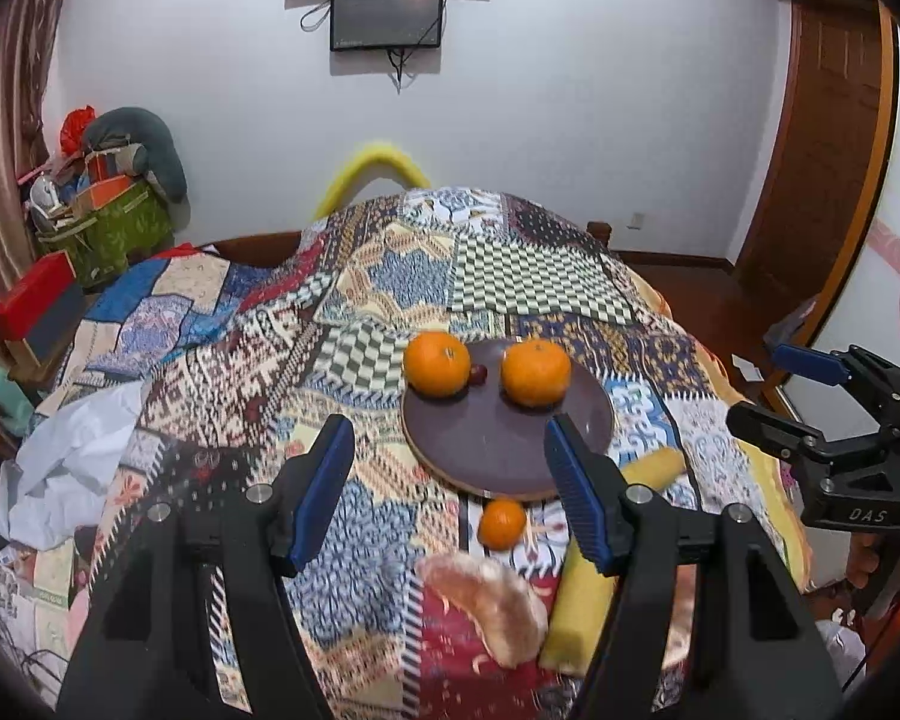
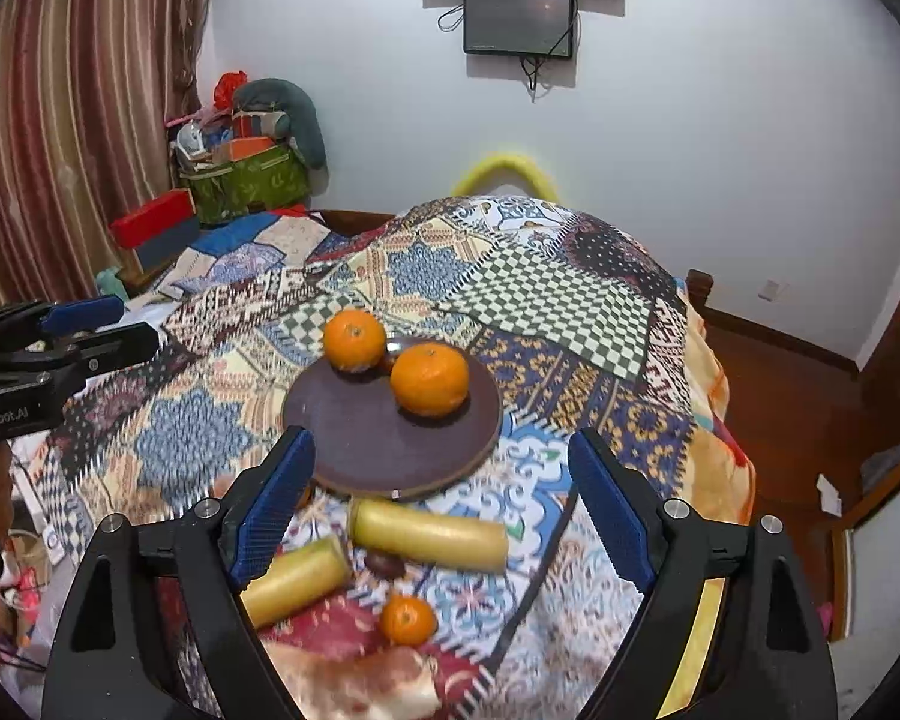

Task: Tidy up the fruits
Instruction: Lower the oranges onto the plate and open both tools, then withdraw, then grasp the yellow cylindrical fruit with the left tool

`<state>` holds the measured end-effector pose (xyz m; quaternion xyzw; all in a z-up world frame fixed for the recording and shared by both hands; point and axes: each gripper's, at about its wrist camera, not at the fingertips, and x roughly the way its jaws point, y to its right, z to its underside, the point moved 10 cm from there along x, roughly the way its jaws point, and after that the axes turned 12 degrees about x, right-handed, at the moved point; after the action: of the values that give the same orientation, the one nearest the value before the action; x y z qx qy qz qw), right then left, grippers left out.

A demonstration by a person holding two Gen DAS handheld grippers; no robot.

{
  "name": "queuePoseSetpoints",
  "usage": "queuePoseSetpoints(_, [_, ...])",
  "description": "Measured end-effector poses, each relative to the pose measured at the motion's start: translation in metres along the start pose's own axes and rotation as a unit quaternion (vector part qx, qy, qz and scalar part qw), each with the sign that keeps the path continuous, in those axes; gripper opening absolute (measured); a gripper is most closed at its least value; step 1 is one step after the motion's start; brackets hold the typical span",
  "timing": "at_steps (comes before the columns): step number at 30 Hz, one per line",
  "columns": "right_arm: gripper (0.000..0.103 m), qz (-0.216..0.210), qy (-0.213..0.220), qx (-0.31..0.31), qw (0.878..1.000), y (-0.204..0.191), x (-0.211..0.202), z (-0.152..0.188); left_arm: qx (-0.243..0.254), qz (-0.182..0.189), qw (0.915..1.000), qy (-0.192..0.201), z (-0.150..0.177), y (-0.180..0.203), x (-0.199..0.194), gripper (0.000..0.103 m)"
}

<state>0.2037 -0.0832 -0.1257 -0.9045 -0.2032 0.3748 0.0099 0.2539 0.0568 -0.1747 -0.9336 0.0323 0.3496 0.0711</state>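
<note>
With both tools point(image 1: 450, 480) point(image 2: 441, 498) spread wide and empty, the small orange point(image 2: 408, 619) could be rolled off the sloping quilt point(image 2: 210, 438) if nudged.

Two large oranges point(image 1: 437, 363) point(image 1: 535, 373) are seen on a dark round plate point(image 1: 498, 444) set on a patchwork-covered tabletop point(image 1: 384, 276). A small orange point(image 1: 501, 524) and a peeled pomelo piece point(image 1: 487, 606) lie nearer. The left tool point(image 1: 450, 495) is held wide apart above them, empty; the right tool point(image 1: 774, 387) is visible at the right edge.
</note>
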Motion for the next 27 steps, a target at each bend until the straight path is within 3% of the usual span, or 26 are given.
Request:
queuePoseSetpoints(6, [0.087,0.01,-0.016,0.007,1.0,0.008,-0.01,0.037,0.0,0.013,0.9995,-0.03,0.033,0.012,0.0,0.066])
queuePoseSetpoints(15, [0.087,0.04,-0.081,0.027,0.996,0.034,-0.003,0.105,0.006,0.045,0.9962,-0.075,0.08,0.041,0.009,0.066])
queuePoseSetpoints(23, [0.087,0.05,-0.112,0.039,0.992,0.04,-0.003,0.145,0.009,0.083,0.9913,-0.102,0.096,0.077,0.029,0.065])
queuePoseSetpoints(26, [0.087,0.052,-0.12,0.045,0.99,0.042,-0.003,0.158,0.027,0.089,0.9897,-0.108,0.096,0.091,0.037,0.06])
queuePoseSetpoints(27, [0.087,0.051,-0.125,0.049,0.99,0.043,-0.003,0.162,0.035,0.092,0.9889,-0.112,0.097,0.095,0.04,0.054])
